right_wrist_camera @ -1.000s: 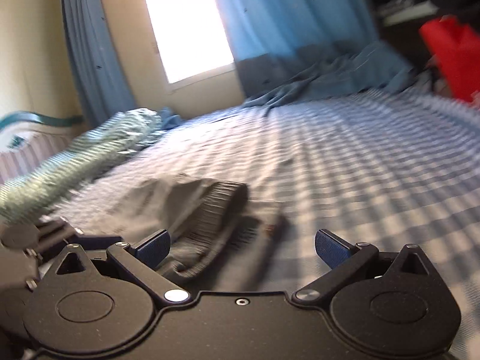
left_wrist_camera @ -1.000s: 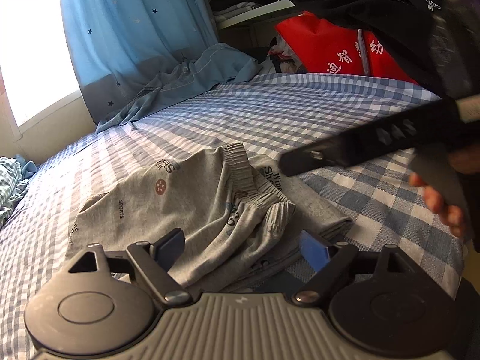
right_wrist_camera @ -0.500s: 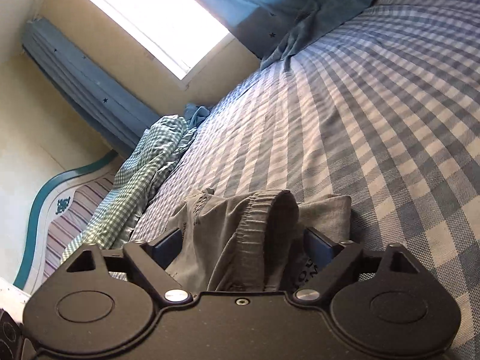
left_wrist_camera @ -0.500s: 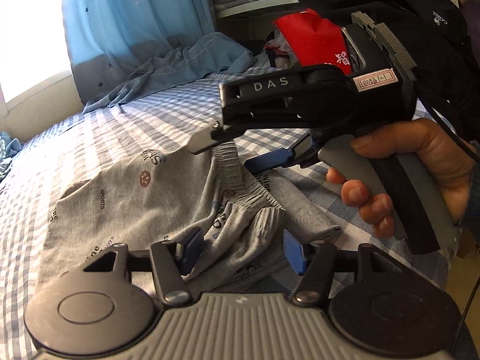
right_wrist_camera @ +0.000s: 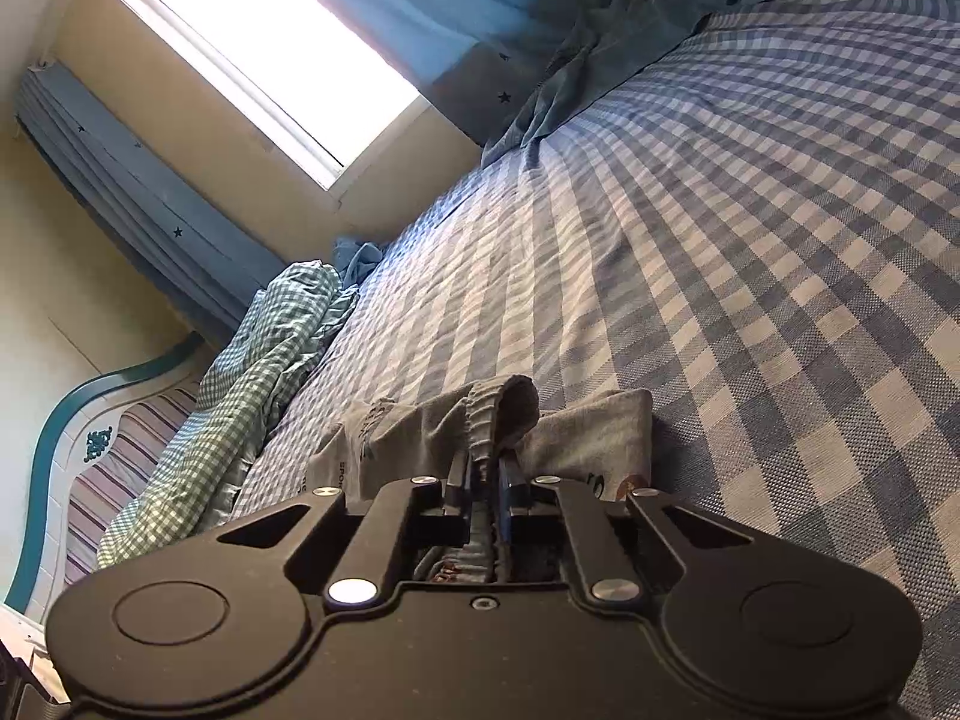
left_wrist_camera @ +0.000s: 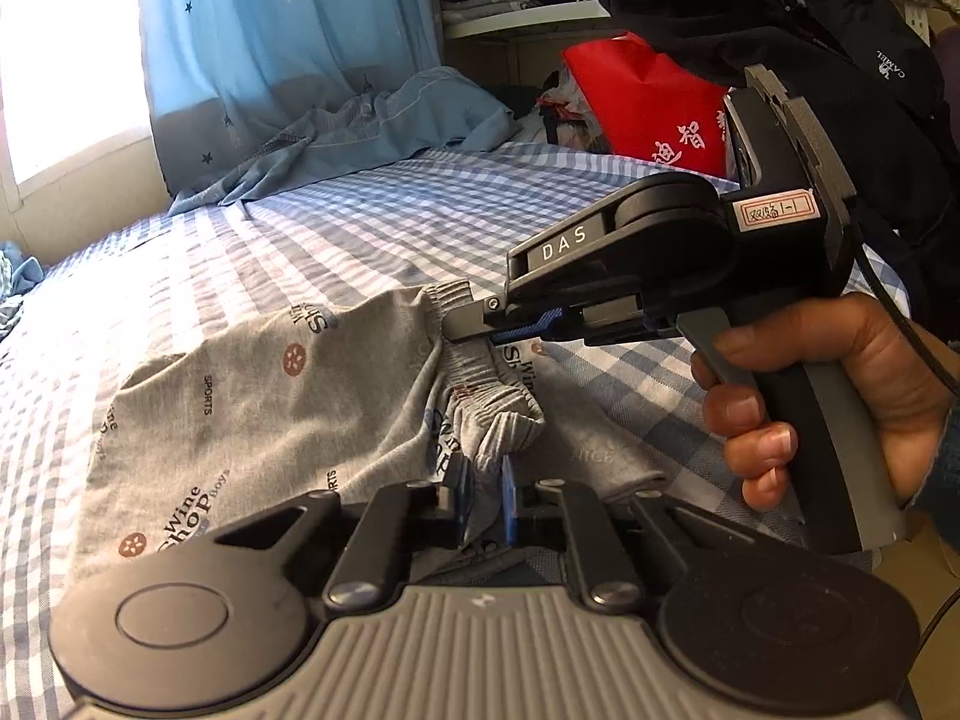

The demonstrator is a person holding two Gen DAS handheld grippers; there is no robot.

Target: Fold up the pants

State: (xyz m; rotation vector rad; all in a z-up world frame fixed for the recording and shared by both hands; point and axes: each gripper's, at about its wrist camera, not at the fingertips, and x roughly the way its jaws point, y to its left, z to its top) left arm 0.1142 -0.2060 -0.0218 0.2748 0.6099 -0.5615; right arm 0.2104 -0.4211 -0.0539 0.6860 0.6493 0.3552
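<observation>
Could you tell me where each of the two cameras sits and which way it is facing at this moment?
Left wrist: sits on the left gripper, looking across the checked bed toward the blue curtain; its own fingers pinch the grey pants, and the right gripper and right hand show.
Right wrist: sits on the right gripper, rolled sideways, facing the window and headboard; only its fingers show.
Shared: both see the pants, bed and curtain.
</observation>
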